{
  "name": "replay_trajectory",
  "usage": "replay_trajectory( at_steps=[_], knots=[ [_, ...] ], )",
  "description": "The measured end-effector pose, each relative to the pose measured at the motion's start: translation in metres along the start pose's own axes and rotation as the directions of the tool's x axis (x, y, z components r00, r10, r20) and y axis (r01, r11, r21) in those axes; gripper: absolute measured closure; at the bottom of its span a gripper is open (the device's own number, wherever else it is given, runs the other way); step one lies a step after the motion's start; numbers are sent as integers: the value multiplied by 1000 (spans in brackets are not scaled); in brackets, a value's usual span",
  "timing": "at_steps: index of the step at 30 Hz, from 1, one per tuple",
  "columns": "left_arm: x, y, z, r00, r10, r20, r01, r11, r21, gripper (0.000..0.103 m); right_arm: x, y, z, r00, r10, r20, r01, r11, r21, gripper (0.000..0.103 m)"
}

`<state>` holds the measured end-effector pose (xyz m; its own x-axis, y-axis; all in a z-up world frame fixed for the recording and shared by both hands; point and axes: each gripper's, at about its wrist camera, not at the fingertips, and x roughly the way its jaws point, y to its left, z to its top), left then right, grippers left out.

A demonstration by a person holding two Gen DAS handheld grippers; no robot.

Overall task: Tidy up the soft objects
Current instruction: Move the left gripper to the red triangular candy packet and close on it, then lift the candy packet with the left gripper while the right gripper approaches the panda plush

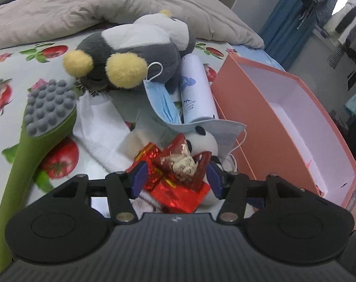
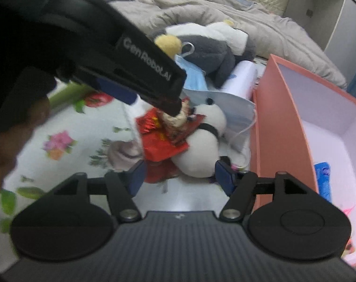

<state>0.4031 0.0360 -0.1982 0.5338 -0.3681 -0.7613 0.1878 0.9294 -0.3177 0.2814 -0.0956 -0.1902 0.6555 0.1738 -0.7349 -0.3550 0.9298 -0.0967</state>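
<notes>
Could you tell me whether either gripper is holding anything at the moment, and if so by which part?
Nothing is held: the left gripper and right gripper are open above the panda plush.

Pink box (image 1: 267, 98) interior open; heaped toys (image 1: 131, 54) crowd its left wall.

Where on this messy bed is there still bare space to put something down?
Most room is inside the open pink cardboard box, whose white floor holds only a blue packet. Bare fruit-print sheet lies left of the red foil wrappers. Around the panda plush it is crowded.

Panda plush (image 1: 202, 141) perhaps half-hidden under wrappers (image 1: 175, 176)
</notes>
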Motion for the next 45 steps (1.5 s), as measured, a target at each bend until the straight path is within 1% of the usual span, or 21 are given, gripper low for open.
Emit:
replay_trajectory(
  at_steps=[3,5,8,10,13,16,18,23,24,25,26,29,34,39,45],
  knots=[
    [9,-3,3,1000,-3,-3,4,999,50,40,12,0,1,998,-61,-27,61,998,-28,37],
    [16,-5,5,1000,-6,-13,7,997,75,38,20,-2,1,996,-74,-47,73,997,-34,37],
    [27,-7,5,1000,2,-29,1,994,112,37,29,0,-1,992,-109,-55,106,992,-68,36],
    [33,-8,6,999,25,-37,-20,992,126,37,33,2,0,991,-119,-53,114,990,-80,36],
    [38,-6,7,999,30,-45,-24,990,139,37,39,1,2,992,-114,-53,110,990,-84,36],
    [42,-4,8,999,18,-51,-11,991,133,37,47,-4,4,994,-81,-69,78,995,-56,36],
    [43,-4,8,998,14,-54,-7,991,131,38,49,-2,5,993,-95,-63,90,993,-72,36],
    [43,-5,6,998,18,-55,-11,991,132,46,54,1,3,992,-121,-46,115,988,-105,36],
    [42,-5,6,998,20,-53,-13,991,131,46,54,2,2,991,-125,-42,119,986,-115,39],
    [41,-5,6,998,21,-51,-14,991,132,48,54,2,1,991,-129,-39,123,985,-123,45],
    [40,-5,5,999,25,-48,-19,991,133,49,53,3,1,991,-132,-34,127,984,-127,49],
    [36,-4,3,998,37,-43,-32,993,116,51,52,3,0,987,-156,-30,150,978,-143,56],
    [21,-1,2,999,42,-28,-39,996,86,51,43,4,3,989,-146,-26,141,980,-143,58],
    [-5,-4,0,999,46,4,-47,997,67,51,27,3,2,988,-151,-20,146,977,-153,59],
    [-37,-12,-20,998,53,16,-54,998,44,51,1,5,-6,986,-168,-19,162,973,-164,59]
  ],
)
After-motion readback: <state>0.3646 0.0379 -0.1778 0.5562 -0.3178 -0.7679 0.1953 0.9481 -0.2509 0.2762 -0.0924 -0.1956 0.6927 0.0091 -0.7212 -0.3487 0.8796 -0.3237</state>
